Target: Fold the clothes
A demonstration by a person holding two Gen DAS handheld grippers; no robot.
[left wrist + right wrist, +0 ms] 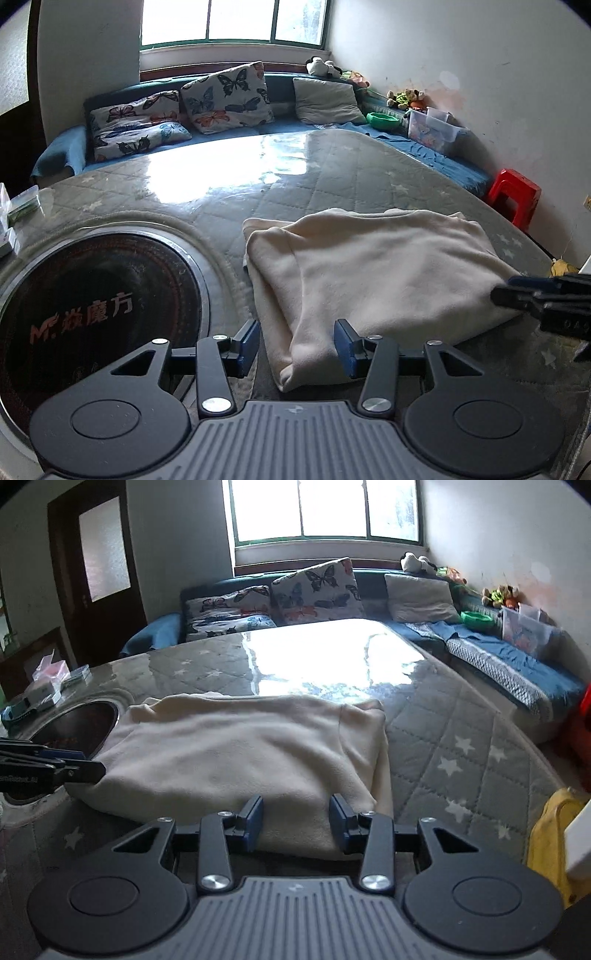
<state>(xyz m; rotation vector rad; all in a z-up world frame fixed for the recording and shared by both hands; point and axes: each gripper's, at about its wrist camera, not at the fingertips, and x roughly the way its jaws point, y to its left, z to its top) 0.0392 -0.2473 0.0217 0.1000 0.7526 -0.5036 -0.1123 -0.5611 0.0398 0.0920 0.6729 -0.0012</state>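
A cream fleece garment [388,266] [240,746] lies folded into a rough rectangle on the quilted, star-patterned table cover [332,184]. My left gripper [299,347] stands open over the garment's near left corner, and the cloth lies between its blue pads [251,343] without being pinched. My right gripper [297,823] is open at the garment's near right edge, with the hem between its fingers. Each gripper shows in the other's view at the frame's side: the right gripper [504,291] by the right corner, the left gripper [92,762] by the left edge.
A round black induction hob [92,306] [77,723] is set into the table just left of the garment. Small boxes and a bag [44,690] sit at the table's left edge. Behind are a blue sofa with butterfly cushions [225,96], a red stool [513,195] and a yellow object [554,834].
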